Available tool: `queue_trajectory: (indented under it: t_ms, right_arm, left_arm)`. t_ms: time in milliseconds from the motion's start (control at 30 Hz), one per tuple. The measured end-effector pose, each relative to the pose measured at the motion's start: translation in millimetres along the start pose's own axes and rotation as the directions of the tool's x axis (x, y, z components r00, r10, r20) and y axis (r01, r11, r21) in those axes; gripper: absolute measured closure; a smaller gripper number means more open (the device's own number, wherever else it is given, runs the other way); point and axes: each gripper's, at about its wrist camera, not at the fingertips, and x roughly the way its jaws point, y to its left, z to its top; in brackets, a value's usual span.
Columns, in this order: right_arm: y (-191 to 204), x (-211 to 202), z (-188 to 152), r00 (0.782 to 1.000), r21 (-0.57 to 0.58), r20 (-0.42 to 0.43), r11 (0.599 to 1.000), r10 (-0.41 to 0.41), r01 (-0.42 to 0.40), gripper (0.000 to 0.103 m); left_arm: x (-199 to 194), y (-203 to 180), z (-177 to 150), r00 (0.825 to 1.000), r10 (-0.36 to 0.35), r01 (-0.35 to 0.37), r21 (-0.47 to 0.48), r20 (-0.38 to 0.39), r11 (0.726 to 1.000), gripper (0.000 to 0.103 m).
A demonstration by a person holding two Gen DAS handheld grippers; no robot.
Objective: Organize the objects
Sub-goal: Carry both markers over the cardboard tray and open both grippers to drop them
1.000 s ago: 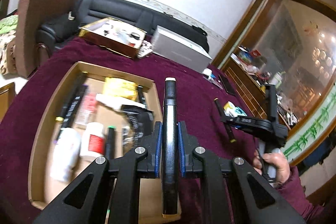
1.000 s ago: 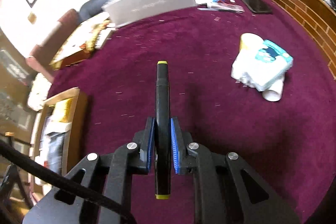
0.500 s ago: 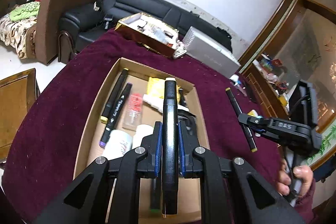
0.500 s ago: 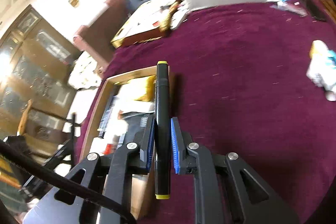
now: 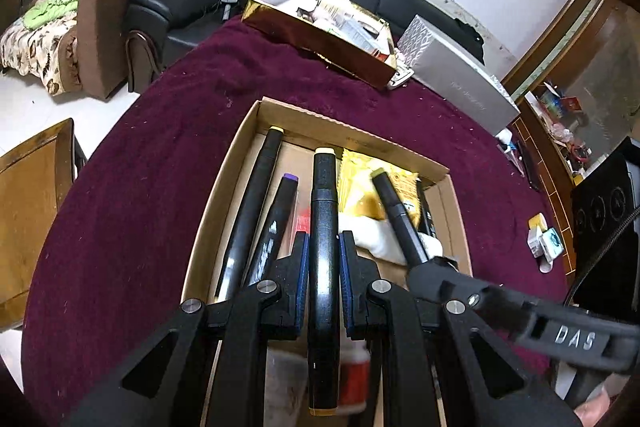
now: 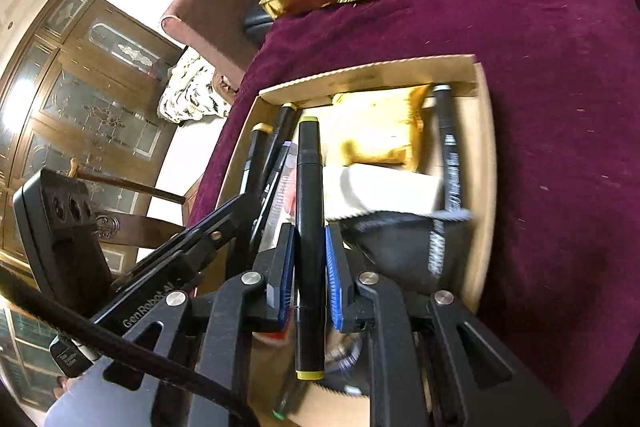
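Trouble may come if we let go too soon: our left gripper (image 5: 324, 259) pinches a marker (image 5: 323, 227) and our right gripper (image 6: 310, 263) pinches another pen (image 6: 309, 211), both over the crowded box (image 5: 240, 147), so they may bump or roll.

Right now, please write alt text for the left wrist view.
The left tool grips a black marker above an open cardboard box of markers and packets on a maroon cloth; the right tool holds another marker beside it.
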Motion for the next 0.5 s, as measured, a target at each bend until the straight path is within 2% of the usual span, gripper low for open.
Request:
queue_trajectory:
  t_ms: [233, 500]
  right_arm:
    - [3.9, 25.4, 9.5, 0.999, -0.019, -0.010, 0.999, -0.038, 0.038, 0.090]
    - [5.7, 29.8, 11.1, 0.998, -0.049, -0.008, 0.997, -0.056, 0.056, 0.090]
  left_arm:
    - [20.8, 7.7, 15.8, 0.999, 0.016, -0.017, -0.018, -0.035, 1.000, 0.092]
    - [28.5, 12.4, 18.3, 0.999, 0.012, -0.014, -0.040, -0.043, 0.999, 0.092]
